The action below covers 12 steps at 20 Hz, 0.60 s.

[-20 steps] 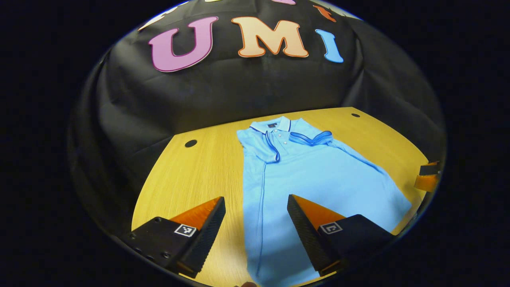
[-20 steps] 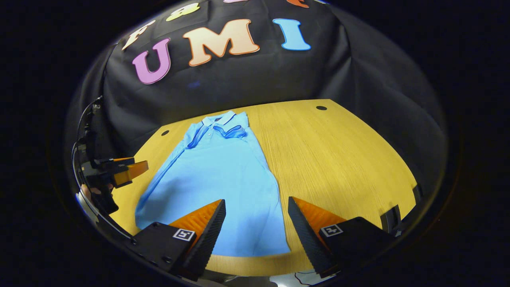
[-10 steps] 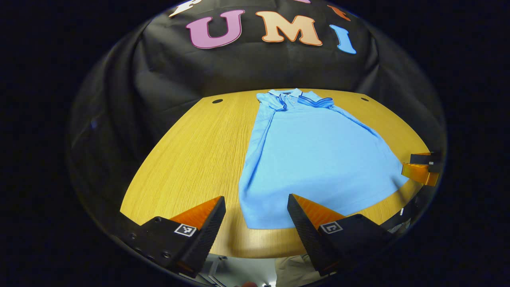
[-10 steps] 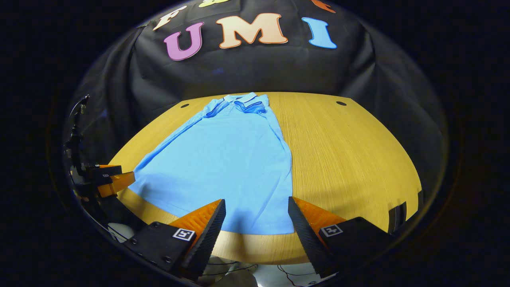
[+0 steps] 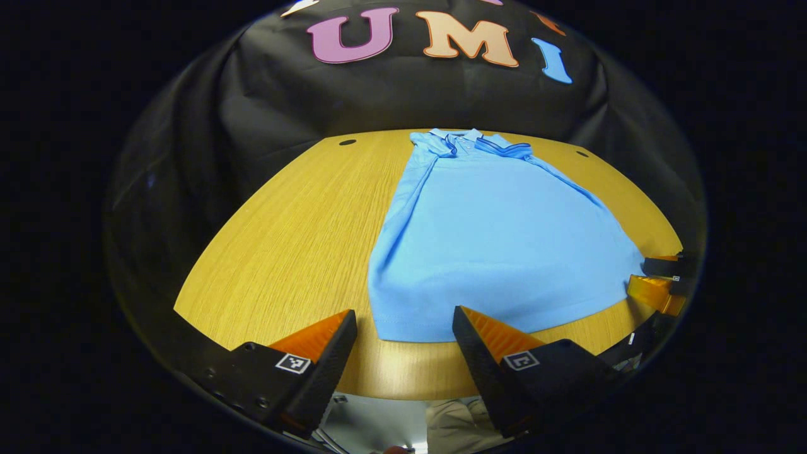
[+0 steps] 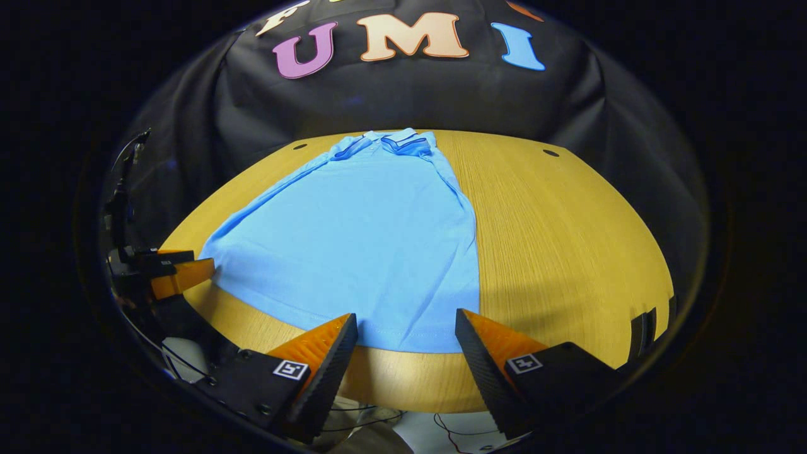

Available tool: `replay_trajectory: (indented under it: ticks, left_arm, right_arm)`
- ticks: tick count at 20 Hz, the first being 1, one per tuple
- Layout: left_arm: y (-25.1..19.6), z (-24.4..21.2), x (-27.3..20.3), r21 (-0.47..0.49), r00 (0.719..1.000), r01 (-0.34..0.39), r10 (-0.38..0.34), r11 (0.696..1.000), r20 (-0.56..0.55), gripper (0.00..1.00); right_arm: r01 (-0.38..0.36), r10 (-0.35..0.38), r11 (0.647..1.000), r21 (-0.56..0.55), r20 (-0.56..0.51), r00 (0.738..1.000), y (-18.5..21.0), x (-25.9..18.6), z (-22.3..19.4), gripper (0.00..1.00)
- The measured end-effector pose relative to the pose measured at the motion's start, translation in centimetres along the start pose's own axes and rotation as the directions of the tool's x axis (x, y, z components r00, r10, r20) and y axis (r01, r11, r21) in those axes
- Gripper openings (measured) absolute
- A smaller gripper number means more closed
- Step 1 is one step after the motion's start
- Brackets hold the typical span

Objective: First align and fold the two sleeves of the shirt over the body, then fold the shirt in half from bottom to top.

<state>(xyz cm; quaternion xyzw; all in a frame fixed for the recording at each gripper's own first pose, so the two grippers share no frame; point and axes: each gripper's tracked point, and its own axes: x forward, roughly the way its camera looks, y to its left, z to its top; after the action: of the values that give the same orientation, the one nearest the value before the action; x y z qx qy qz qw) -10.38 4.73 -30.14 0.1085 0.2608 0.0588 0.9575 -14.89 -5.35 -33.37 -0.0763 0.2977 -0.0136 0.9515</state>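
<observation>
Hovering at the near edge of the wooden bench (image 5: pixel 284 239), the left gripper (image 5: pixel 403 328) has its jaws spread wide and holds nothing, just off the near-left corner of the light blue polo shirt (image 5: pixel 498 239). That shirt lies flat along the bench's middle, sleeves folded in, collar (image 5: pixel 466 140) at the far edge. At its near-right hem corner the right gripper (image 6: pixel 406 331) gapes too, empty.

Left gripper view looks from the near edge of the table (image 5: pixel 284 239) toward the back wall, the shirt (image 5: pixel 498 239) lying at 1 o'clock; right gripper view faces the same way from farther right, shirt (image 6: pixel 365 239) at 11 o'clock. Both share shirt, tabletop (image 6: pixel 567 239) and wall
</observation>
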Motion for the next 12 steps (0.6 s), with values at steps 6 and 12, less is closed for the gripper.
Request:
replay_trajectory:
  ticks: [6, 12]
  left_arm:
    - [-2.1, -0.2, 0.4, -0.045, 0.998, 0.066, -0.065, 0.997, 0.013, 0.78]
    - [-3.8, 0.4, 0.7, 0.061, 0.997, 0.068, -0.070, 0.996, 0.030, 0.00]
  right_arm:
    - [-0.016, 0.015, 0.999, 0.030, 0.018, 1.000, 0.6, 0.4, 0.2, 0.82]
    - [-0.048, 0.048, 0.996, 0.070, 0.009, 0.999, 1.7, 0.7, 0.6, 0.02]
